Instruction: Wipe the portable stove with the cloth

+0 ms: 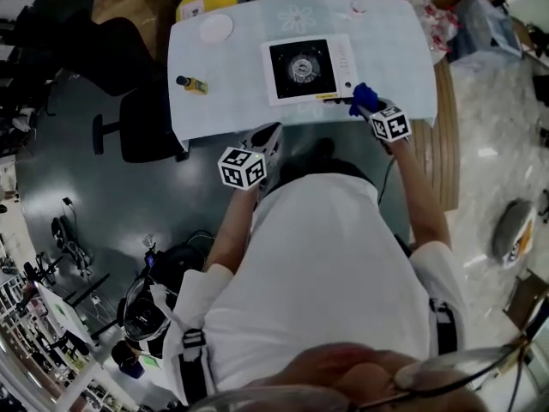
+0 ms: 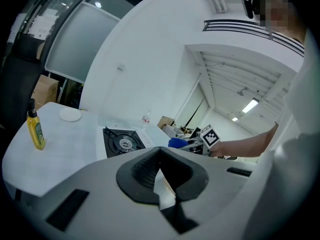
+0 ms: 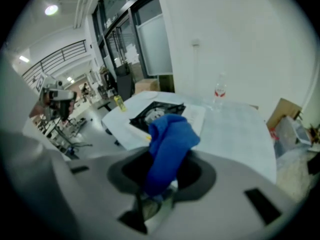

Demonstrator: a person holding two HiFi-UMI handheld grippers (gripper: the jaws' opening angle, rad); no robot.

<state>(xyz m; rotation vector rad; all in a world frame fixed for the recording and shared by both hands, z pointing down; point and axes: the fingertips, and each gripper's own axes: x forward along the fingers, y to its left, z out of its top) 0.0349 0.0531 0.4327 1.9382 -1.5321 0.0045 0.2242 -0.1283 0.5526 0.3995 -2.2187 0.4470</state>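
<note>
My head view is dim overall. The white bench (image 1: 223, 84) is its brightest surface. The floor (image 1: 129, 196) to its left reads dark grey, and on the right it is pale with a small glare spot. Straight lines bow toward the edges, and the bottom edge is out of focus.

In my left gripper view, ceiling strip lights (image 2: 250, 105) supply the light. The corners are black, and the left tool (image 2: 161, 156) near the lens is soft.

My right gripper view is blurred throughout, the cloth (image 3: 170, 144) included. A ceiling lamp (image 3: 50, 9) flares at top left.
</note>
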